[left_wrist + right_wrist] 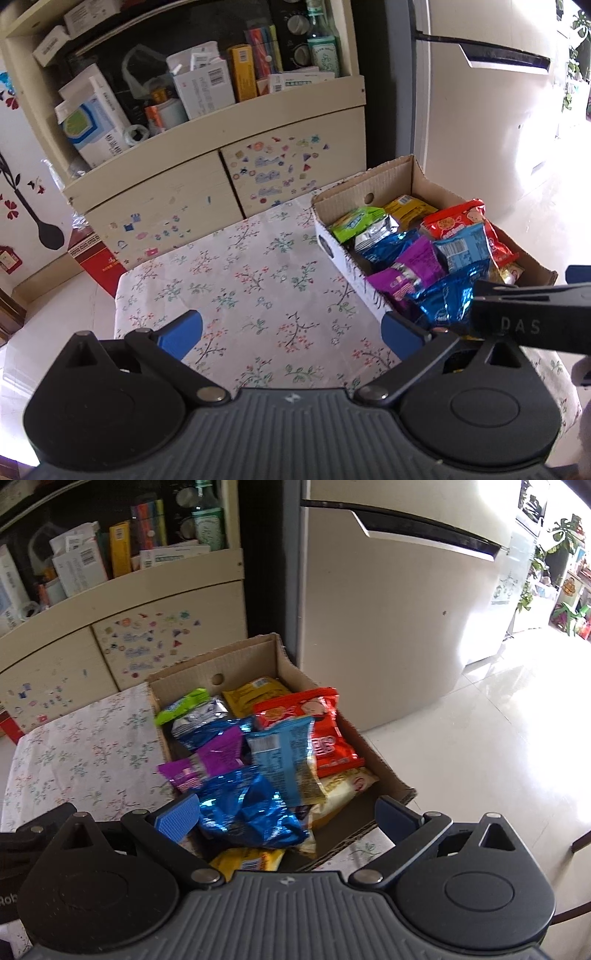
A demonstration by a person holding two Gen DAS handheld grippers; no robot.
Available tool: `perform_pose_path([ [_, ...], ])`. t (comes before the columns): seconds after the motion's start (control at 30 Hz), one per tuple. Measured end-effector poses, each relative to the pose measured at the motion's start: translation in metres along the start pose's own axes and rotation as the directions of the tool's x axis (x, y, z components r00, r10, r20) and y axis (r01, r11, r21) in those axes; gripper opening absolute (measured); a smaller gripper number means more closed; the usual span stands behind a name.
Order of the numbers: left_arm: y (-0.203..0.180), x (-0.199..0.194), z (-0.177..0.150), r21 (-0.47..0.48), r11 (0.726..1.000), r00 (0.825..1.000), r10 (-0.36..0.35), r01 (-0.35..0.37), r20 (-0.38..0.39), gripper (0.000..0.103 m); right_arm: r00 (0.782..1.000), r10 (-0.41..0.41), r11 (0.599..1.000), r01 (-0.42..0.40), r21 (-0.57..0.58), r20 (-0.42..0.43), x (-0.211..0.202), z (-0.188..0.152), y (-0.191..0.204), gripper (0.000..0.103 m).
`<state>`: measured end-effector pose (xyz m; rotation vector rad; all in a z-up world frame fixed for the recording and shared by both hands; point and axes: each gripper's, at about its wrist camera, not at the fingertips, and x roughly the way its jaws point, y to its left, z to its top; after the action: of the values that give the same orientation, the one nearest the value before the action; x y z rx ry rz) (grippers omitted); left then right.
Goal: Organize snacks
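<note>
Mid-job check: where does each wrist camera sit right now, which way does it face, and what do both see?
Left wrist: above the floral table, facing the cabinet; its own open tongs show, the right unit intruding at right.
Right wrist: over the cardboard box, looking down at the snacks, fridge behind; its open tongs straddle the blue foil bag.
Shared: box, snacks, table, cabinet, fridge.

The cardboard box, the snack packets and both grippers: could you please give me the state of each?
cardboard box: open-topped, on the table, filled with packets.
shiny blue packet: crumpled, topmost at the near end.
red packet: sealed, leaning on the far side.
left gripper: open, empty.
right gripper: open, over the box.
</note>
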<state>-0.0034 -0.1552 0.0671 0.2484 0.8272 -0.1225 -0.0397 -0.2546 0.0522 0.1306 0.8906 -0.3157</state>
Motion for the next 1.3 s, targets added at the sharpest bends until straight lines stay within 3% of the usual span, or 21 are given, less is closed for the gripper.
perform_pose_path([
  [0.17, 0.016, -0.012, -0.014, -0.011, 1.000, 1.000, 0.002, -0.001, 0.017, 0.102, 1.000, 0.009, 0.999, -0.008, -0.033, 0.029, -0.010, -0.011, 0.018, 0.103],
  [0.4, 0.048, -0.028, -0.038, -0.041, 0.999, 1.000, 0.009, -0.009, 0.012, 0.102, 0.996, 0.081, 0.995, -0.080, -0.053, 0.020, -0.020, -0.035, 0.044, 0.103],
  [0.87, 0.103, -0.047, -0.109, -0.086, 0.996, 0.997, 0.025, -0.032, -0.076, 0.102, 0.985, 0.169, 0.971, -0.172, -0.168, -0.029, -0.032, -0.091, 0.104, 0.103],
  [1.1, 0.125, -0.015, -0.124, -0.103, 0.993, 0.990, 0.041, -0.055, -0.138, 0.102, 0.980, 0.179, 0.964, -0.193, -0.182, -0.089, -0.010, -0.108, 0.126, 0.103],
  [1.3, 0.133, 0.020, -0.123, -0.115, 0.992, 0.985, 0.033, -0.053, -0.169, 0.102, 0.978, 0.137, 0.978, -0.159, -0.134, -0.160, 0.029, -0.120, 0.136, 0.103],
])
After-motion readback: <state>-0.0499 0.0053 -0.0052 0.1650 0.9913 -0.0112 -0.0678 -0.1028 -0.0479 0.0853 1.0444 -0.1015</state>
